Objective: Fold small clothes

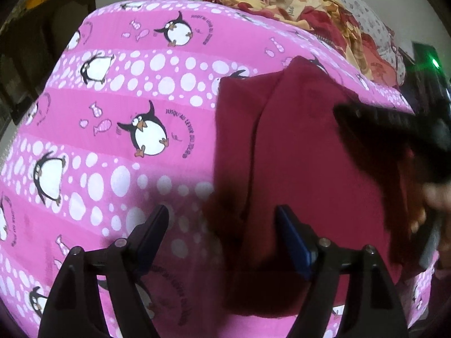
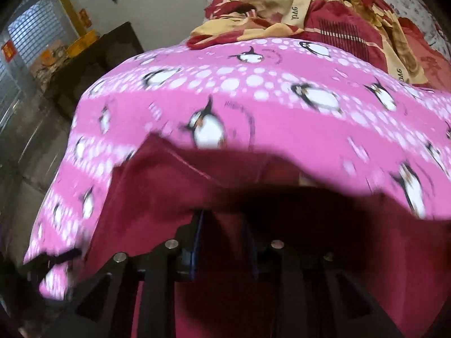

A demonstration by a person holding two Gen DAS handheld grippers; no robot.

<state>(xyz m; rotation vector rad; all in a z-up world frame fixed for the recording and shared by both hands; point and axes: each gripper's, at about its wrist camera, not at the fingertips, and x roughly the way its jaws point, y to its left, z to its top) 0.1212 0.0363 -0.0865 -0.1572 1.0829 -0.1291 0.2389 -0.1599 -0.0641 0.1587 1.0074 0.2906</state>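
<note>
1. My left tool (image 1: pixel 222 233) hangs with its jaws spread wide and nothing between the pads; it points down at the near left edge of the garment (image 1: pixel 304 169), one finger over the cloth, the other over the sheet (image 1: pixel 118 90).
2. My right tool (image 2: pixel 224 231) has its jaws close together, with dark red cloth lying over and around the fingers. The view is smeared and shadowed, so I cannot tell whether the pads pinch the cloth or merely sit under it.
3. In the left wrist view the right tool shows as a dark blur at the right edge, over the garment's right side, with part of a hand (image 1: pixel 437 197) behind it.
4. The garment is a dark red piece spread on the pink penguin sheet that covers the bed. One fold line runs along its length, and a flap on the right looks lifted and darker.
5. Beyond the sheet lies a heap of red and yellow bedding (image 2: pixel 310 14), well apart from the work.
6. I judge the step in hand to be carrying the right side across toward the middle, so the fold is partly made.
7. The next move calls for laying that flap flat and square to the edge, then bringing the left tool down to take the near corner.
</note>
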